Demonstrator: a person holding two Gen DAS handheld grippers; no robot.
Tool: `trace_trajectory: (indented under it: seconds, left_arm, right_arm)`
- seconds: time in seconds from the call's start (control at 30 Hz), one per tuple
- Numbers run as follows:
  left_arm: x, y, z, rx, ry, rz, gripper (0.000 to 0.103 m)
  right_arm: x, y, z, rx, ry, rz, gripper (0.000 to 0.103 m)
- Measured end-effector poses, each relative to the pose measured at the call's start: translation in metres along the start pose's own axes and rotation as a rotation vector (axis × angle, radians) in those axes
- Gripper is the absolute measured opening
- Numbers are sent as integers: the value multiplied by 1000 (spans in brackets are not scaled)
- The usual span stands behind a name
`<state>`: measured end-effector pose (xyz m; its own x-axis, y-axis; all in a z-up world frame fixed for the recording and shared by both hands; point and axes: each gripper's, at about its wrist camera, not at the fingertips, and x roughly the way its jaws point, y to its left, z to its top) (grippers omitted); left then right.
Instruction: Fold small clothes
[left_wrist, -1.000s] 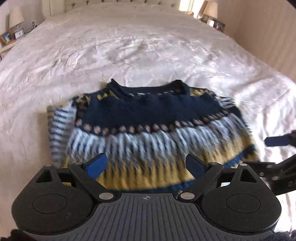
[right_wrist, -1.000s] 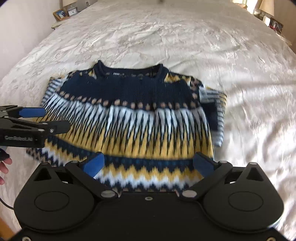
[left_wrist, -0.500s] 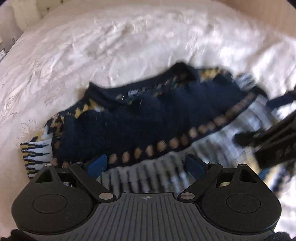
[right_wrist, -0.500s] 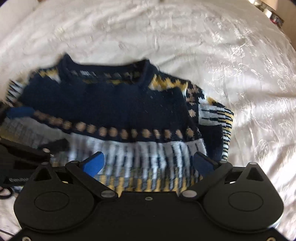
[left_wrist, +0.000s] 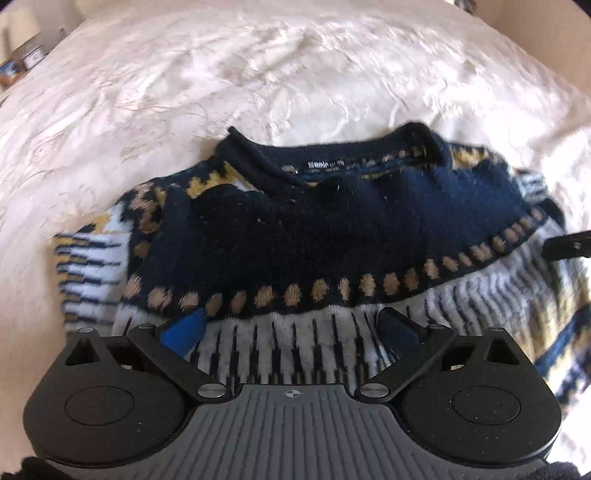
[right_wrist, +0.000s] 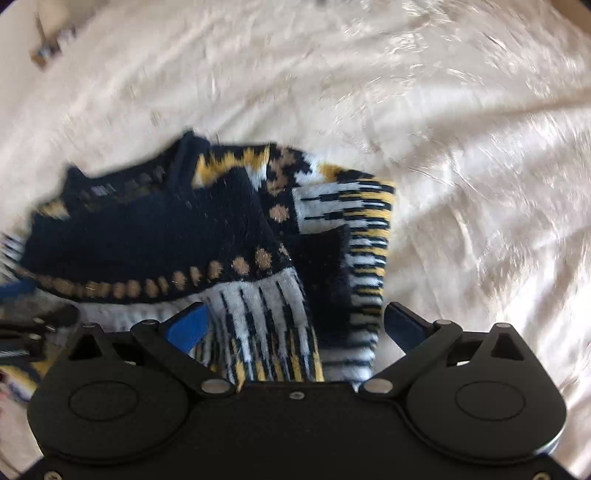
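Note:
A small knit sweater (left_wrist: 332, 229), navy with white, yellow and tan patterns, lies on the white bed, sleeves folded in. My left gripper (left_wrist: 291, 325) is open, low over the striped band just below the navy yoke. My right gripper (right_wrist: 295, 321) is open over the sweater's right side (right_wrist: 266, 295), near the folded-in sleeve (right_wrist: 362, 229). The right gripper's finger shows at the right edge of the left wrist view (left_wrist: 569, 243). The left gripper shows at the left edge of the right wrist view (right_wrist: 22, 332).
The white quilted bedspread (left_wrist: 258, 74) surrounds the sweater on all sides. A bedside table with small framed items (left_wrist: 22, 62) sits at the far left. A beige wall (left_wrist: 554, 29) lies at the far right.
Both grippers moved forward from the hem over the sweater toward the neckline and came lower. The sweater now fills more of each view. Both stay open.

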<state>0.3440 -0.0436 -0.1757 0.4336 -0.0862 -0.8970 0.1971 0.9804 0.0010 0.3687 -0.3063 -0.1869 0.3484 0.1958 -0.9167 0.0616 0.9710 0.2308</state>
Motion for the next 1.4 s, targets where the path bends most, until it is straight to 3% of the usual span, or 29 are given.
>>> trace_trajectory:
  seconds: [0.23, 0.57, 0.73, 0.9, 1.1, 1.23, 1.4]
  left_arm:
    - [-41, -13, -27, -150, -22, -21, 101]
    - [-56, -54, -57, -234, 62, -4, 101]
    - [-65, -67, -59, -247, 64, 9, 101]
    - [-56, -74, -60, -275, 105, 10, 101]
    - [-27, -72, -85, -411, 201, -8, 101]
    - [-15, -77, -88, -377, 208, 10, 102]
    - [-8, -79, -86, -422, 202, 34, 102]
  right_arm:
    - [-12, -63, -25, 155, 6, 250, 102]
    - [16, -75, -13, 175, 83, 381, 103]
    - [23, -76, -8, 172, 100, 487, 103]
    - [30, -75, -8, 149, 109, 491, 103]
    - [27, -65, -13, 93, 92, 452, 103]
    - [27, -55, -16, 40, 75, 415, 103]
    - [28, -57, -14, 30, 84, 429, 103]
